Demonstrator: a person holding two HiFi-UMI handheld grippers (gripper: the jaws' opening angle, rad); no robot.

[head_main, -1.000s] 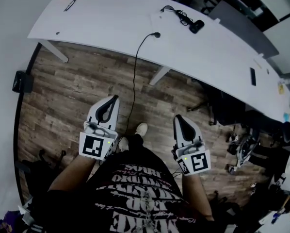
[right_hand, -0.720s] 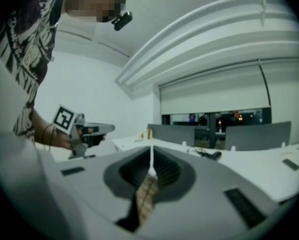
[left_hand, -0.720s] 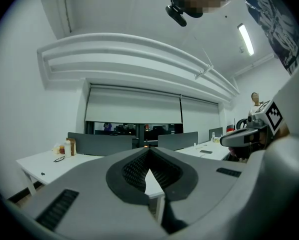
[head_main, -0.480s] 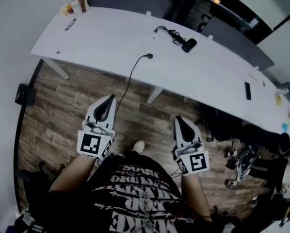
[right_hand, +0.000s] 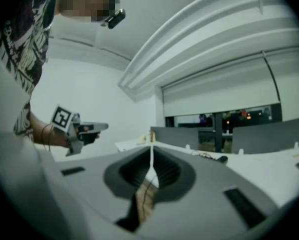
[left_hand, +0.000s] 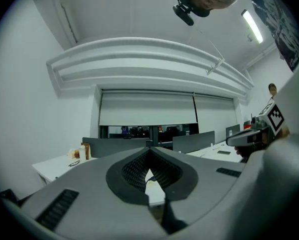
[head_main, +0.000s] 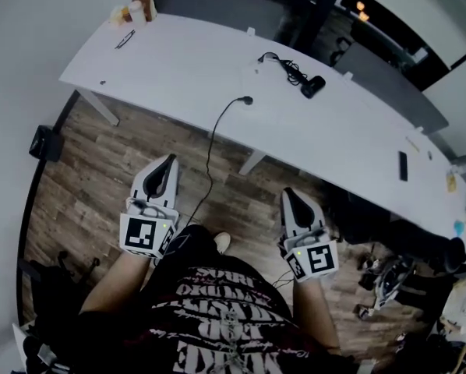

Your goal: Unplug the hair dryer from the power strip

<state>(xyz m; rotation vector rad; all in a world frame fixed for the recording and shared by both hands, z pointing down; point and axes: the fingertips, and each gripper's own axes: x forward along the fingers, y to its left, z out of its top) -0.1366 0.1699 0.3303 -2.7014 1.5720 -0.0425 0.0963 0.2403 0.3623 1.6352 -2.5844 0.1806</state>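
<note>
Since a second ago the person has stepped forward. The near edge of the surface (head_main: 178,68) now lies lower in the head view, closer to both tongs, and the shoe (head_main: 222,242) has drawn back under the printed shirt (head_main: 217,310).

Nearest, the left tongs (head_main: 169,160) and right tongs (head_main: 288,192) are held out level on either side of the body, well apart, pointing at the surface. Both are closed, tips together, with nothing between them. They hang over the wooden floor (head_main: 100,178), short of the surface's edge.

Between them a thin black cable (head_main: 210,158) climbs from the floor over the near edge, and its end rests on the surface. Farther back and to the right, well apart from that end, lies the hair dryer (head_main: 315,86). It is a small black shape with its cord (head_main: 287,67) bunched just beside it, and what the cord runs into is too small to tell.

At the far left corner stand some small containers (head_main: 139,8). A dark partition (head_main: 217,5) runs behind the surface.
</note>
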